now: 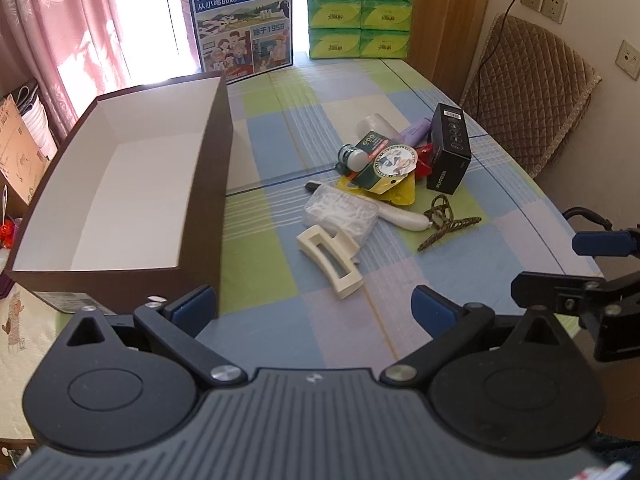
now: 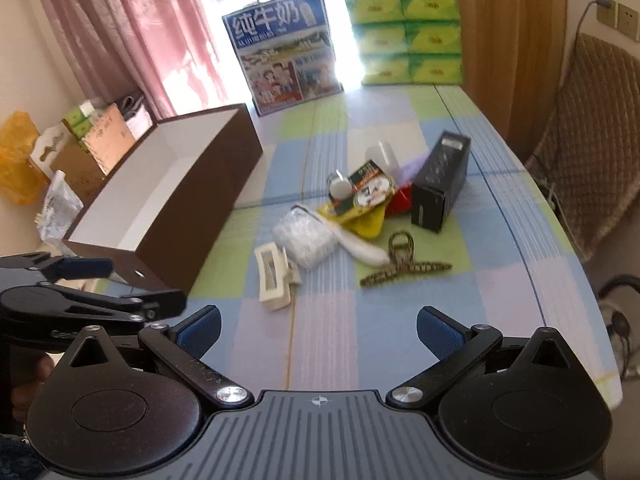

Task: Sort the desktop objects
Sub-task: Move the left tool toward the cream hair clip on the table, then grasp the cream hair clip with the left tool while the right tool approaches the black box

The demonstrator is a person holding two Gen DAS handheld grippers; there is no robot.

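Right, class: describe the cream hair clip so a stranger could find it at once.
Start at the large brown cardboard box on the checked tablecloth; the clutter lies to its right. At that pile's near edge sits the cream rectangular plastic hair clip, touching a clear plastic bag. Unlike the brown patterned claw clip, it is pale, boxy and plain.

Both wrist views face down the table [image 1: 532, 216] (near edge), sharing the clutter pile [image 2: 360, 208].
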